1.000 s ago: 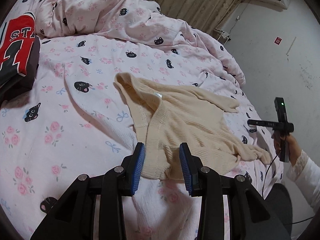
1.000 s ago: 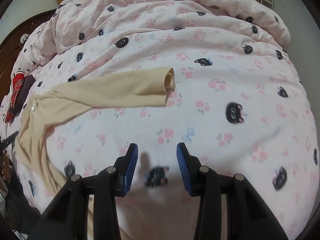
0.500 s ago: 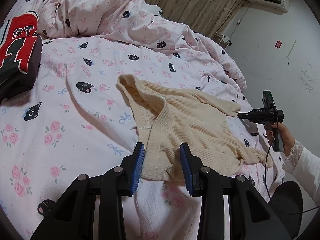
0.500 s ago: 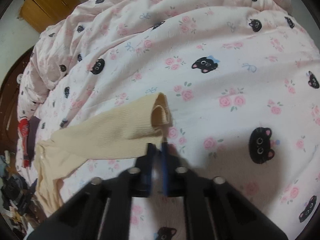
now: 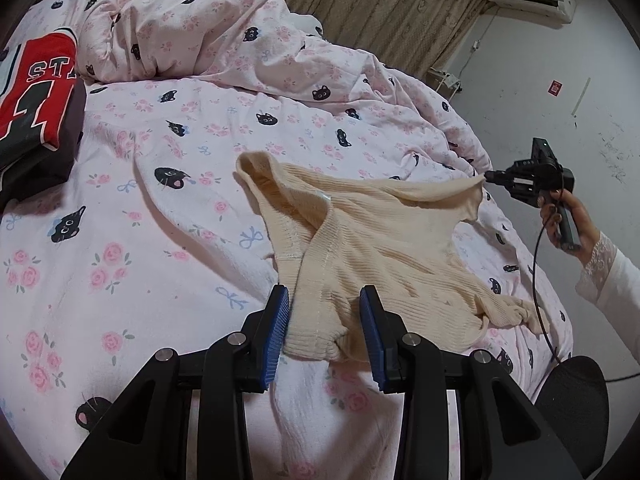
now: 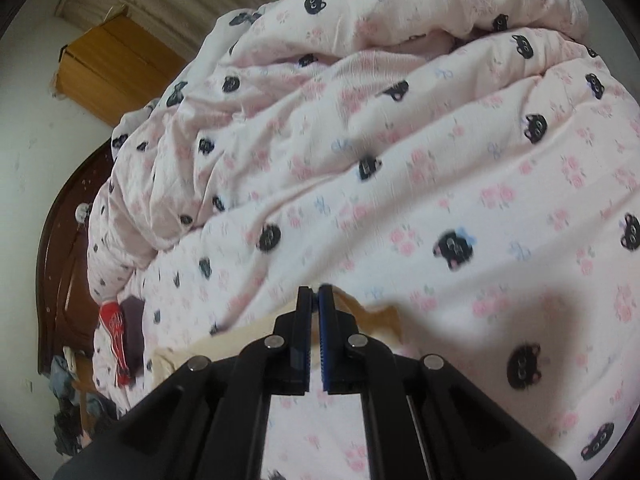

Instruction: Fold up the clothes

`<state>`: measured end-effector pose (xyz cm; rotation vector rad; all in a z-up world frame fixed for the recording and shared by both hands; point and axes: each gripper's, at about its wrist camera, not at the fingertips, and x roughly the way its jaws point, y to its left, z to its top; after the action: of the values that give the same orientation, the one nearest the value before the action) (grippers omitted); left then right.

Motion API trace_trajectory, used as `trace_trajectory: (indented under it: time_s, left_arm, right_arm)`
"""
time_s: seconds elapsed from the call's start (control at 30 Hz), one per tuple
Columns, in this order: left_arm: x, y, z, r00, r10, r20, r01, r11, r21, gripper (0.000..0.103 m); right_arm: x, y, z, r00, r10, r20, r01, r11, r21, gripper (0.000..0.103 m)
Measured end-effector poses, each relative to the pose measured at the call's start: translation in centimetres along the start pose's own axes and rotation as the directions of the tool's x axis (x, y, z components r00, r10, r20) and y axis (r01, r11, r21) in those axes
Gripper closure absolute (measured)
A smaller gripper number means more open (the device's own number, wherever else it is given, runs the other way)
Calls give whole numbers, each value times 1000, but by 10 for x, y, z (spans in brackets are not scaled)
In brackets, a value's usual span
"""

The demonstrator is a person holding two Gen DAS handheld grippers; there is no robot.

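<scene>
Right gripper (image 6: pixel 314 300): a second ago its jaws stood apart over the bare bedspread; now I have them clenched on the cuff of the cream sweater's sleeve (image 5: pixel 440 190), with a strip of cream knit showing at the tips in the right wrist view.

Sleeve: it lay flat on the bed (image 5: pixel 120 240) a moment back — now the left wrist view shows it lifted, drawn out in a taut line to the right gripper (image 5: pixel 490 178), cuff clear of the covers.

Right wrist view: blurred and tilted, so I read that hand as in motion, swinging the sleeve up and across.

Left gripper (image 5: pixel 324 332): unchanged — jaws half apart, straddling the sweater's ribbed hem without pressing it; I would call it released, merely hovering there.

Cream sweater (image 5: pixel 360 248): spread near the middle of the bed, collar toward the rumpled quilt (image 5: pixel 180 32), hem nearest me; the other sleeve (image 5: pixel 508 312) lies bunched by the bed's edge.

Red jersey (image 5: pixel 36 92): already folded, well apart at the far left.

Meaning for the task: the first sleeve fold looks under way — I judge the next need is to carry the cuff inward over the body and lay it flat.

Risk: the loose hem may drag along if the pull is too strong.
</scene>
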<state>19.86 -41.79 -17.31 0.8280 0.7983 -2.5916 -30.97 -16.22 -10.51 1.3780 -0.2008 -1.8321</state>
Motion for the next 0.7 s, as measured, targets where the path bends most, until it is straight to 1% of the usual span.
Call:
trace_trajectory:
  time_s: [0.07,0.17,0.23,0.3,0.33,0.4,0.43,0.47,0.53,0.6,0.7]
  left_arm:
    - [0,0,0,1000,2,-1,-2,1000,0,71]
    - [1,1,0,1000,3,-3,-3,1000,0,71]
    - [1,2,0,1000,3,-5,-3,1000,-1,71]
    - [2,3,0,1000,0,-6,0,1000,-3,71]
    - [2,3,0,1000,-1,-7,1,1000,-3,71]
    - [2,4,1,1000,-4,-7,4,1000,-5,71]
    - [2,4,1,1000,-5,-7,5,1000,-5,71]
    - [1,4,1,1000,-6,-6,6,1000,-4,71]
    - [1,3,1,1000,-7,-4,7,1000,-1,71]
    - [1,2,1,1000,-11,-1,11,1000,2,71]
    - [0,0,1,1000,-19,5,19,1000,7,71]
  right_arm:
    - [13,2,12,1000,-31,-4,31,1000,5,99]
    - [37,1,25,993,-114,-21,114,993,8,99]
    - [52,-4,31,982,-183,-36,184,983,16,99]
    - [66,-11,32,967,-248,-58,250,968,24,99]
    - [71,-15,32,960,-271,-68,273,962,24,95]
    - [73,-20,29,951,-302,-66,304,952,18,95]
    - [69,-24,28,950,-306,-58,308,951,19,86]
    - [64,-28,27,952,-303,-50,305,952,23,71]
    - [54,-36,23,957,-287,-35,288,957,30,59]
    - [43,-42,16,968,-246,-37,247,968,31,59]
    - [32,-50,-1,982,-174,-77,176,984,22,59]
